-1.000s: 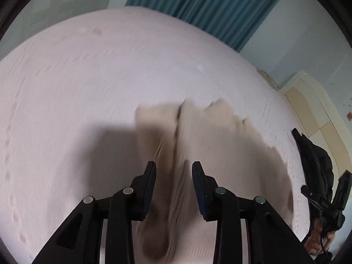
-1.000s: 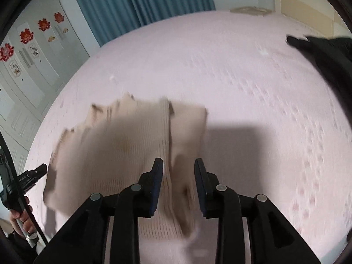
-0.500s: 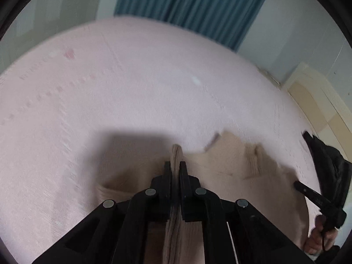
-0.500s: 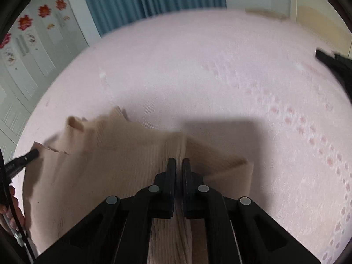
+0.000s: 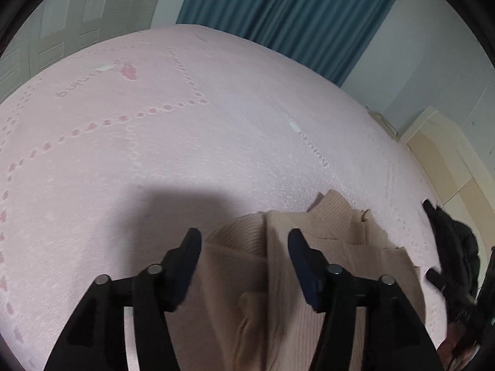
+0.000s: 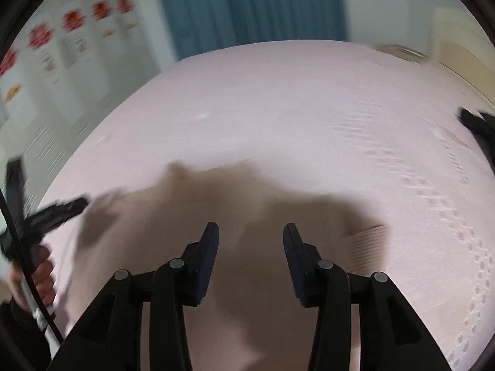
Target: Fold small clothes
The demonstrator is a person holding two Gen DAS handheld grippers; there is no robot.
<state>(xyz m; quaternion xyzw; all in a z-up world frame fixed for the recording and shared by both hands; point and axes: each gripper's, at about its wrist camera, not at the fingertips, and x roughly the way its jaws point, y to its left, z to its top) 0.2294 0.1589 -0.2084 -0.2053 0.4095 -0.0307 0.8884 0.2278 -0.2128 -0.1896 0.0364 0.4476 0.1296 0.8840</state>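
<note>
Pink patterned bedsheet [image 5: 216,142] fills both views, with a beige ribbed knit garment [image 5: 328,247] lying at six o'clock beneath the left gripper [image 5: 244,247] and right gripper [image 6: 251,241], both jaws opening, gripping nothing.

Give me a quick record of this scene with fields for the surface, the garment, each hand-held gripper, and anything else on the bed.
surface: pink bedspread
garment: beige ribbed knit top, lying partly folded on the bedspread
left hand-held gripper: jaws opening, over the garment, pads not pressing it
right hand-held gripper: jaws opening, over the garment, view blurred
other item: black garment at the bed's edge
</note>
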